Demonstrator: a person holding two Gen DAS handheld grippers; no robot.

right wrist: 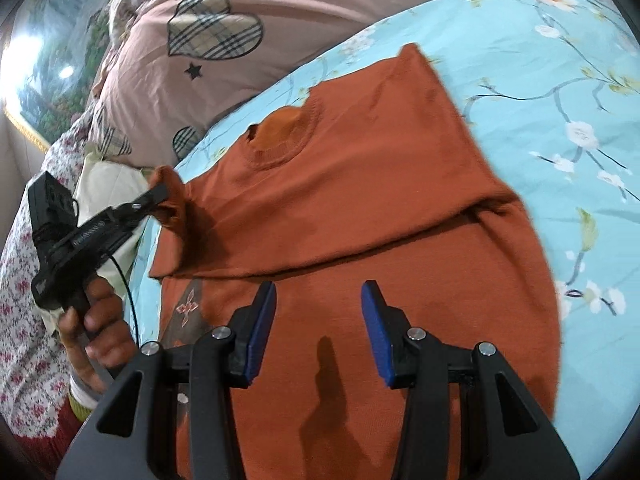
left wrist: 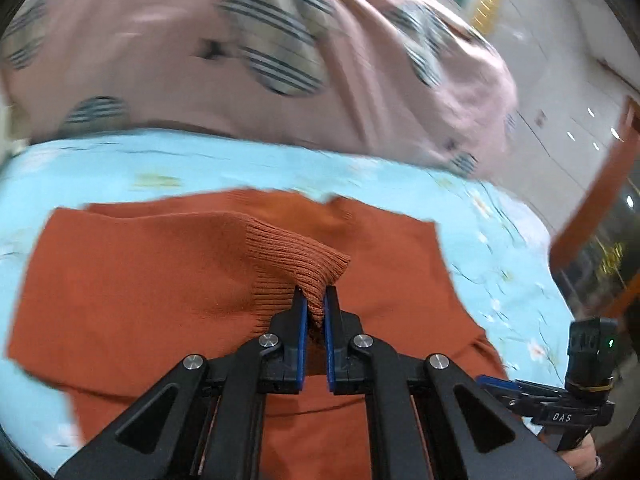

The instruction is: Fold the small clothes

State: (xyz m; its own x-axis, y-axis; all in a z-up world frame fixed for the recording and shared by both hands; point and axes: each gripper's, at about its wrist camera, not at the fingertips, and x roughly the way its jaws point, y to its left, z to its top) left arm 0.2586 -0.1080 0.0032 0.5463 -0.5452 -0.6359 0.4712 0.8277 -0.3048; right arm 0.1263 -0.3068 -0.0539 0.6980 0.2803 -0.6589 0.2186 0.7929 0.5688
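A rust-orange knit sweater [right wrist: 360, 208] lies on the light blue floral bedsheet [right wrist: 560, 80], its round neckline [right wrist: 280, 136] toward the pillows. One sleeve is folded across the body. My left gripper [left wrist: 316, 300] is shut on the ribbed sleeve cuff [left wrist: 304, 260] and holds it lifted over the sweater; it also shows in the right wrist view [right wrist: 160, 200] at the sweater's left edge. My right gripper [right wrist: 318, 292] is open and empty, hovering over the sweater's lower body [right wrist: 400, 340]. It shows at the lower right of the left wrist view [left wrist: 520, 388].
A pink quilt [right wrist: 168, 72] with plaid heart patches is piled at the head of the bed. It also fills the top of the left wrist view [left wrist: 240, 60]. A cream pillow [right wrist: 108, 184] and flowered fabric [right wrist: 24, 320] lie at the left. The bed's edge falls off at the right [left wrist: 560, 240].
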